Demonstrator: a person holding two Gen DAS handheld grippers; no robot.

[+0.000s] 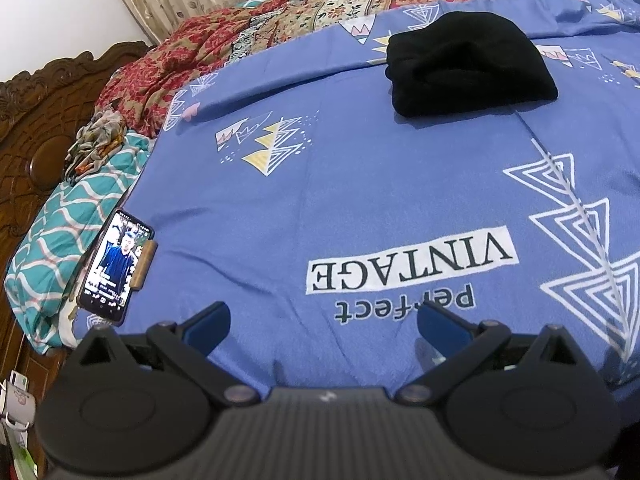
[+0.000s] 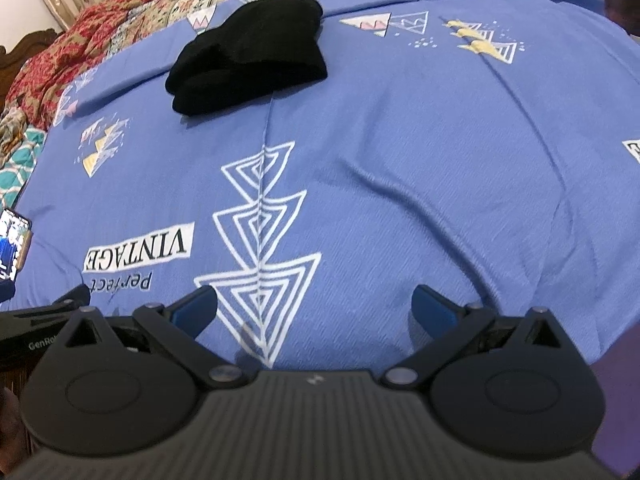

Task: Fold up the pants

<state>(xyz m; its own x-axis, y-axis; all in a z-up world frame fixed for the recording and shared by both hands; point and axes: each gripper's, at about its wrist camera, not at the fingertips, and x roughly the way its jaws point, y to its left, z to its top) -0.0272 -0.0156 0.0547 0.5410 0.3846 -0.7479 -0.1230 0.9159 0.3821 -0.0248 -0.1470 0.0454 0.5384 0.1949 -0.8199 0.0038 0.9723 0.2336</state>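
Note:
The black pants [image 1: 468, 64] lie folded in a compact bundle on the blue patterned bedsheet [image 1: 360, 200], far from both grippers. They also show in the right wrist view [image 2: 248, 52] at the upper left. My left gripper [image 1: 322, 324] is open and empty, low over the near part of the sheet by the "Perfect VINTAGE" print. My right gripper [image 2: 314, 308] is open and empty over the white triangle pattern. The left gripper's body [image 2: 40, 320] shows at the right wrist view's left edge.
A phone [image 1: 114, 264] with a lit screen lies at the sheet's left edge, beside a teal patterned pillow [image 1: 68, 220]. A red floral blanket [image 1: 200, 52] is bunched at the back. A carved wooden headboard [image 1: 36, 120] stands on the left.

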